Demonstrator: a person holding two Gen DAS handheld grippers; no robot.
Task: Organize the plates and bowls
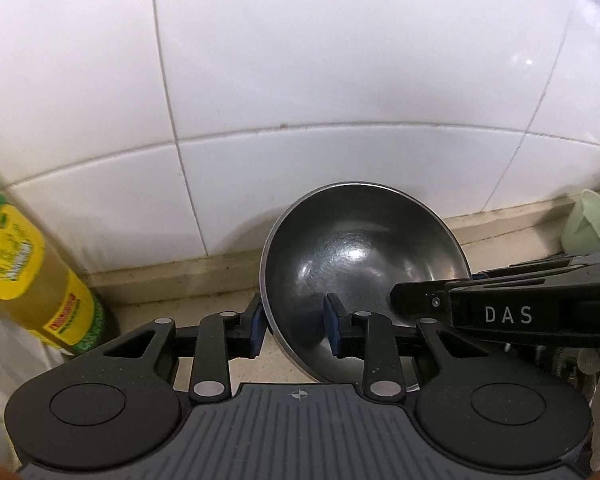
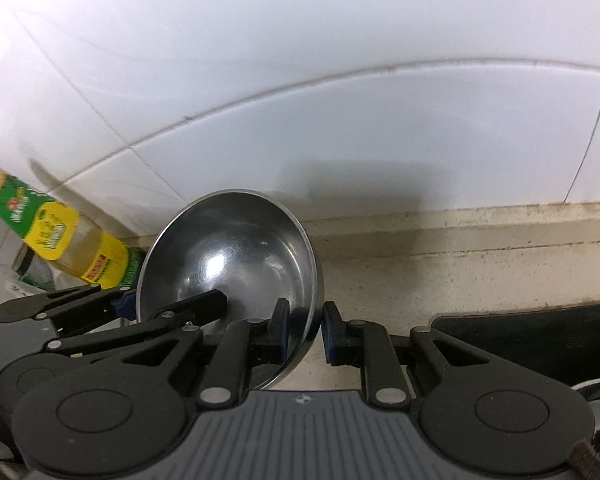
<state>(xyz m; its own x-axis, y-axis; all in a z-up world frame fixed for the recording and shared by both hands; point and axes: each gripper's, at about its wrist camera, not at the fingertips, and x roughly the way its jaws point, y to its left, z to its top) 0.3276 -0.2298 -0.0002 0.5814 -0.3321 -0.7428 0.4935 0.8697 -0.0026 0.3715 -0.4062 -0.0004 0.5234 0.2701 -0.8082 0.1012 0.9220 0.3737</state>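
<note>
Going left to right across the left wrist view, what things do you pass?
Yellow-and-green labelled bottle → left gripper straddling the rim of the steel bowl → right gripper's finger reaching into the bowl → pale green cup.

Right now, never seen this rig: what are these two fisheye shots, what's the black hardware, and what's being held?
No robot arm here: a person carries two handheld two-finger grippers, each with a fisheye camera looking forward along its fingers. One picture is from the left gripper, the other from the right gripper.

Both straddle the rim of one round shiny steel bowl, tilted on its edge, on opposite sides. The right one seems to be pinching the rim; the left one's fingers still show a gap.

Around it: a beige speckled counter, a white tiled wall, a bottle with a yellow and green label, and a pale green plastic container.
</note>
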